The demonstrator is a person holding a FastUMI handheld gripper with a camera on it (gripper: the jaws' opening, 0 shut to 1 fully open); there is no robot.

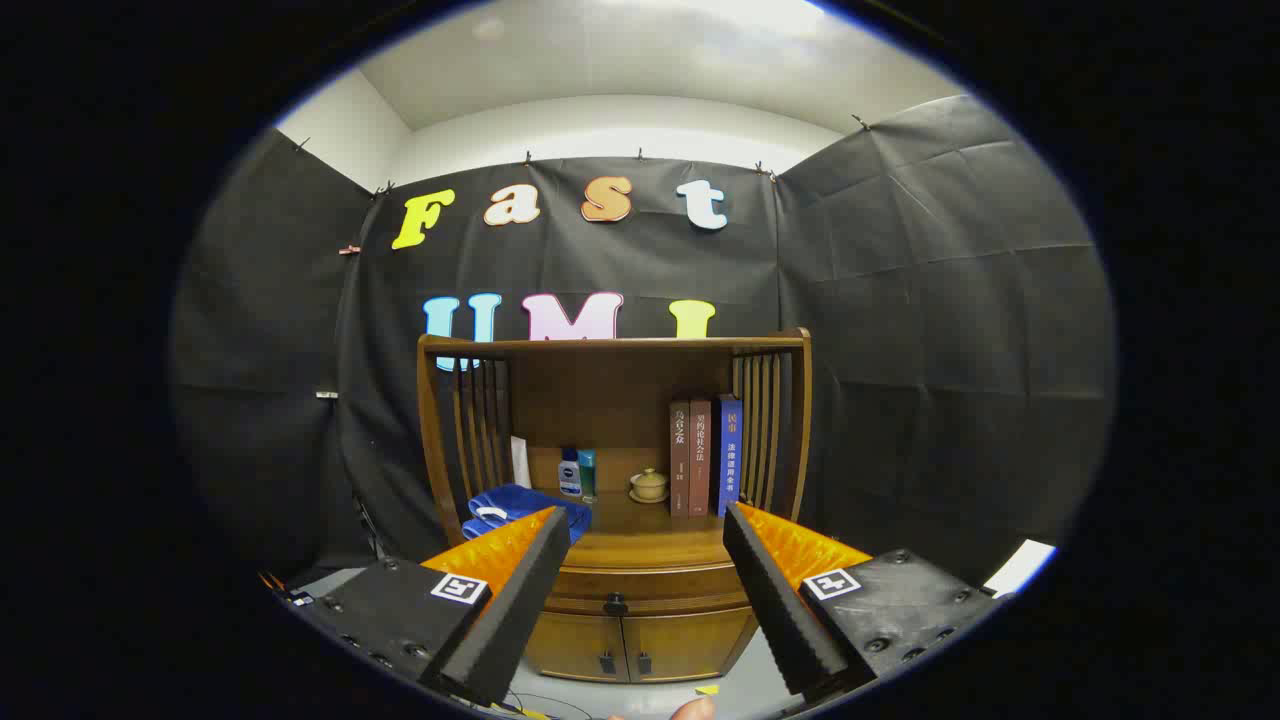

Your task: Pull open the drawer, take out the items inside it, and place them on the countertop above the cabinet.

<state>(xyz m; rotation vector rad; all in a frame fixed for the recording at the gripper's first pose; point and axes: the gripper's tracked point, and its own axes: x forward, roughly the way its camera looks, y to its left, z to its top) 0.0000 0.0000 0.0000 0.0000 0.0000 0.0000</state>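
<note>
— Item one, the tool (640, 530)?
— Fingers spread wide, nothing between them, held well back from the wooden cabinet (615, 450).

— The drawer (645, 588)?
— Shut. Seen in the gap between the fingers, under the table (650, 545) surface of the cabinet. One dark knob (615, 604) at its middle, at about 6 o'clock from the shelf goods. Below it, two small doors (630, 645) with dark pulls.

— On the table?
— Blue folded cloth (520, 508) at 9 o'clock, just beyond the left finger. Two small bottles (577, 473) at the back. A small lidded cup (648, 486) at centre. Three upright books (705, 457) at 3 o'clock, touching one another.

— Anything else?
— A fingertip (693, 709) at 6 o'clock, low beneath the tool.
</note>
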